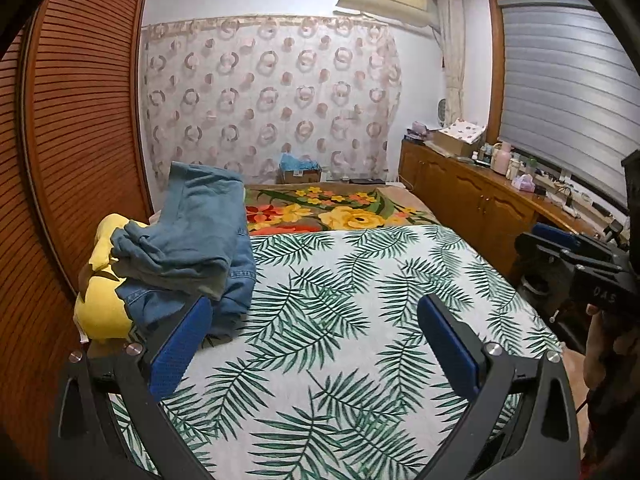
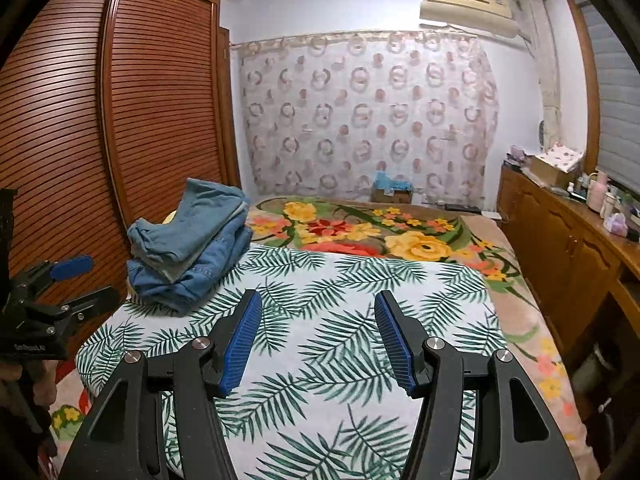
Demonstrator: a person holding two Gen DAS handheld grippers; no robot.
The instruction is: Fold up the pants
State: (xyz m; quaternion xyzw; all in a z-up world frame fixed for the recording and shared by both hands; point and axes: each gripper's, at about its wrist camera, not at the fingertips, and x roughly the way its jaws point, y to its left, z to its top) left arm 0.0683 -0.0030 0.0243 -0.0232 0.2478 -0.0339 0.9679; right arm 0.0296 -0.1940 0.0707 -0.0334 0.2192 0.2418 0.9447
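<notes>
At the far left stands the slatted wooden wardrobe (image 2: 120, 120), and just in front of it, on the left edge of the bed (image 2: 400, 280), sits a stack of blue denim pants (image 2: 188, 248). In the left wrist view the stack rests partly against a yellow pillow or soft toy (image 1: 100, 300), which lies between it and the wardrobe. The stack looks like two or more pairs, folded and piled, though the top one is loose and a little rumpled, so I judge the folding here to be largely done, with at most some tidying left. Moving right, the left tool (image 1: 316, 336) hangs over the palm-leaf sheet (image 1: 360, 300) with its blue pads wide apart and nothing between them; its left pad is near the foot of the stack but apart from it. Further right, the right tool (image 2: 318, 340) is likewise spread open and empty above the same sheet. No unfolded pants show on the sheet or on the flowered blanket (image 2: 380, 232) beyond, so whether another pair remains cannot be told.
</notes>
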